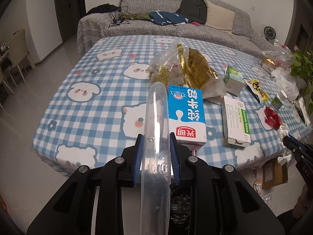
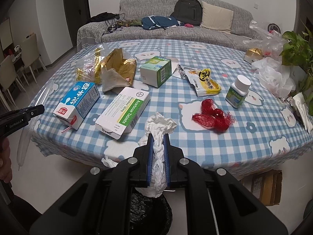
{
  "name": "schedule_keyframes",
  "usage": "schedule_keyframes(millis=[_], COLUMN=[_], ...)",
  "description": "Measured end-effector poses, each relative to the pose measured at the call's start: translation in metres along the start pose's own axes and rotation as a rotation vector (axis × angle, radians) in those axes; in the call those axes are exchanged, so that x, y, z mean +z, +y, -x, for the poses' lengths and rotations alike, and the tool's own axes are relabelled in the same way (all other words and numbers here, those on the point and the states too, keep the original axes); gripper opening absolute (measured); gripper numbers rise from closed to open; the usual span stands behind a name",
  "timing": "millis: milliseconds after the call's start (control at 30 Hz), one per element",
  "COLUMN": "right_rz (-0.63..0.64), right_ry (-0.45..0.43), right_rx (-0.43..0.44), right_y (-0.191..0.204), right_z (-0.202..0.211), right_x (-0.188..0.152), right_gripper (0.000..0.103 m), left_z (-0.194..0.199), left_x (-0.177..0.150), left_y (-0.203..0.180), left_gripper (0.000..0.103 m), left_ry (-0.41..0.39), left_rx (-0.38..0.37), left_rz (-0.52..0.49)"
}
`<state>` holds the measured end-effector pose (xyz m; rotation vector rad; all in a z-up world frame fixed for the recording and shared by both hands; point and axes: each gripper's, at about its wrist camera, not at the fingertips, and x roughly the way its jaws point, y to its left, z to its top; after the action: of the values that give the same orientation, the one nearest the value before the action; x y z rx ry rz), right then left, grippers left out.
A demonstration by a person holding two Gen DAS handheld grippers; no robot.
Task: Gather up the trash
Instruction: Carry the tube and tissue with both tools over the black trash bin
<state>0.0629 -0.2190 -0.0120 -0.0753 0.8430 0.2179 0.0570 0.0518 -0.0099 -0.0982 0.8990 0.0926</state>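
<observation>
My left gripper (image 1: 156, 139) is shut on a long clear plastic lid or container (image 1: 156, 117), held edge-on above a bin lined with a black bag (image 1: 180, 205). My right gripper (image 2: 158, 137) is shut on a crumpled white tissue (image 2: 159, 125), also above the black bin bag (image 2: 150, 213). On the blue checked tablecloth (image 2: 195, 143) lie a blue milk carton (image 2: 78, 103), a white Acarbose tablet box (image 2: 125, 109), a green-and-white box (image 2: 156, 70), gold and clear wrappers (image 2: 109, 66), a yellow snack packet (image 2: 205, 80), a white pill bottle (image 2: 238, 92) and red netting (image 2: 213, 115).
A plastic bag pile (image 2: 273, 74) and a potted plant (image 2: 299, 49) stand at the table's right. A cardboard box (image 2: 262, 188) sits under the table edge. A grey sofa (image 2: 176, 31) with a backpack and clothes is behind. Chairs (image 2: 29, 54) stand at the left.
</observation>
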Motion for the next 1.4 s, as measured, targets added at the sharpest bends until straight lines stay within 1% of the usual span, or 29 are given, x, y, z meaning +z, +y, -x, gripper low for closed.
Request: schedule_keyframes(millis=[100, 167, 300, 400, 467, 533, 667, 933, 1167, 1400], right_rz=[0.001, 0.006, 0.026, 0.055, 0.046, 0.068, 0.049, 0.048, 0.051, 0.049], right_ry=[0.001, 0.000, -0.020, -0.054, -0.060, -0.073, -0.074, -0.031, 0.031, 0.080], right_rx=[0.001, 0.005, 0.003, 0.008, 0.026, 0.030, 0.056, 0.064, 0.066, 0.069], right_y=[0.003, 0.006, 0.014, 0.021, 0.023, 0.028, 0.030, 0.035, 0.038, 0.043], right_z=[0.006, 0.012, 0.025, 0.039, 0.044, 0.050, 0.055, 0.045, 0.023, 0.005], right_x=[-0.006, -0.009, -0.011, -0.010, -0.014, -0.019, -0.032, -0.062, -0.093, -0.122], right_gripper=[0.009, 0.009, 0.009, 0.009, 0.009, 0.009, 0.009, 0.009, 0.009, 0.009], left_z=[0.005, 0.011, 0.026, 0.037, 0.043, 0.049, 0.055, 0.048, 0.030, 0.019], left_x=[-0.017, -0.025, -0.034, -0.045, -0.055, -0.064, -0.082, -0.110, -0.135, -0.159], left_y=[0.000, -0.002, -0.009, -0.011, -0.013, -0.016, -0.022, -0.027, -0.022, -0.029], left_gripper=[0.026, 0.026, 0.026, 0.026, 0.026, 0.026, 0.026, 0.026, 0.026, 0.026], left_ry=[0.005, 0.006, 0.001, -0.015, -0.027, -0.030, -0.028, 0.000, 0.044, 0.085], left_rx=[-0.016, -0.010, 0.007, 0.003, -0.005, -0.015, -0.026, -0.043, -0.064, -0.076], left_rz=[0.020, 0.017, -0.002, 0.013, 0.023, 0.024, 0.016, 0.020, 0.040, 0.028])
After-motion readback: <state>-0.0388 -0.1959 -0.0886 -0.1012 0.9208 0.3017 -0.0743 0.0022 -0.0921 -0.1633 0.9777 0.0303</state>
